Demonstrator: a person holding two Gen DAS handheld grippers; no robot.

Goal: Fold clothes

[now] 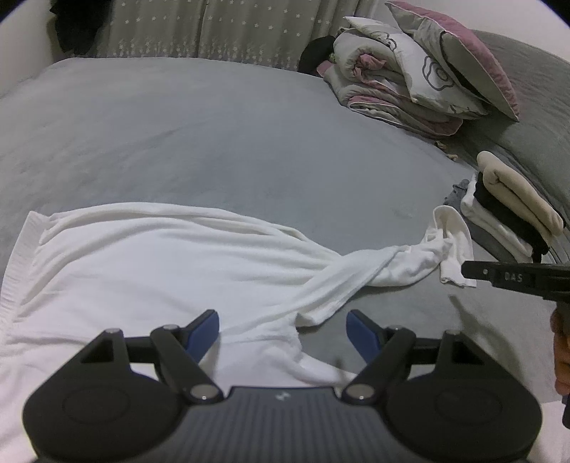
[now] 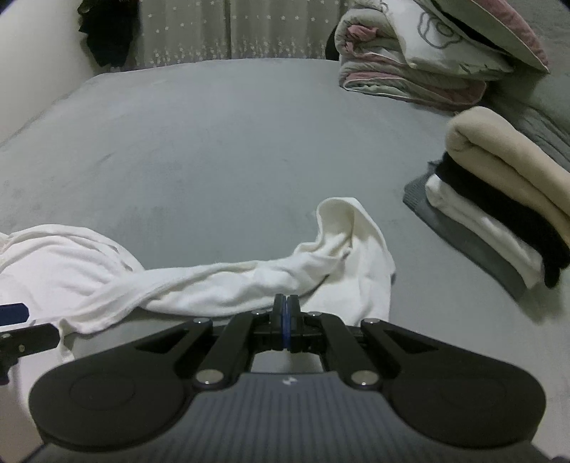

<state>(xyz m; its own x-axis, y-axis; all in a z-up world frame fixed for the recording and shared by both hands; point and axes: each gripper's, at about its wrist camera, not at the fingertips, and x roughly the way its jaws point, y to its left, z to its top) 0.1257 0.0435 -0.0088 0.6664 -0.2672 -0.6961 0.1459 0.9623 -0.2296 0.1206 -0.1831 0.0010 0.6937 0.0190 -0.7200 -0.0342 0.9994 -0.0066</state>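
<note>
Fingers of the left gripper [image 1: 283, 333] stand wide apart over one white long-sleeved top [image 1: 142, 263]; the right gripper [image 2: 286, 320] is pinched closed, seemingly holding nothing (fabric lies just beyond). Beside the top's twisted sleeve [image 2: 249, 281] sits one stack of four folded clothes [image 2: 498, 199]. Sleeve-straightening looks in hand; next, pinching the cuff.

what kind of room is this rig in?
Most likely a bedroom: a wide bed under a grey sheet, rolled bedding with a pillow at its far corner, and curtains behind.
</note>
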